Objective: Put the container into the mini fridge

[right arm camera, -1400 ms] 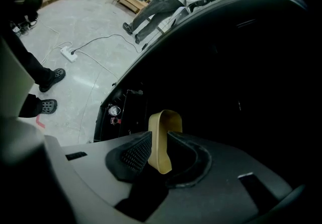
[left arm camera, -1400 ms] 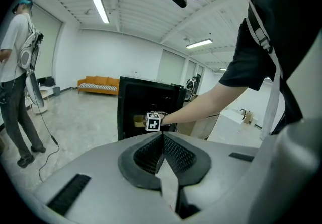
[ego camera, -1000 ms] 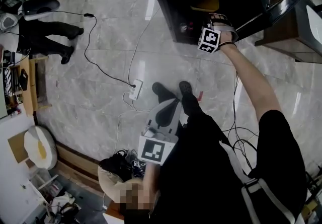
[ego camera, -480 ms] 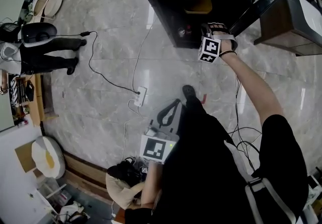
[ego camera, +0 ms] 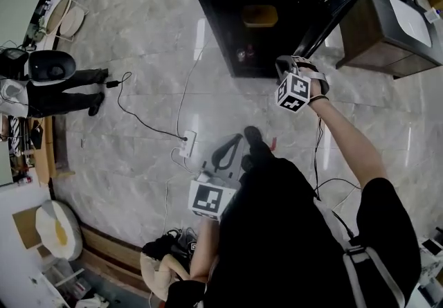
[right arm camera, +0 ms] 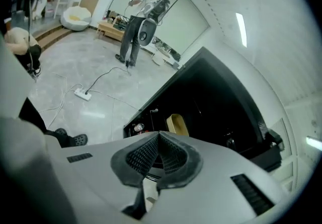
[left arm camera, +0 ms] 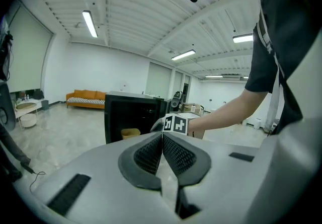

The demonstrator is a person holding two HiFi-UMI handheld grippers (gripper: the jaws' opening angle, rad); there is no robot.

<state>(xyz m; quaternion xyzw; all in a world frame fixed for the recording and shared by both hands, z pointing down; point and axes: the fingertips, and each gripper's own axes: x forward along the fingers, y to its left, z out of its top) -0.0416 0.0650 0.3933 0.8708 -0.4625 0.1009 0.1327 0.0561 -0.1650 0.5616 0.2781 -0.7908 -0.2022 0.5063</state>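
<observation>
On the marble floor (ego camera: 138,57) the yellow container (ego camera: 259,16) sits inside the open mini fridge (ego camera: 220,30), so the right gripper (right arm camera: 159,136), clenched empty in front of it like the left gripper (left arm camera: 162,136), should push the door (ego camera: 333,12) squarely shut

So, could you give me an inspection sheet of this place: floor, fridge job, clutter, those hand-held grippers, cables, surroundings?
Surface: glossy grey marbled floor.
Job's things: black mini fridge with its door open; yellow container already inside.
Clutter: white cushion and oddments along the wall.
Grippers: left gripper shut, empty, held near the body; right gripper shut, empty, in front of the fridge opening.
Cables: power strip on the floor, black cable trailing from it.
Surroundings: another person standing at the left; wooden cabinet beside the fridge.
</observation>
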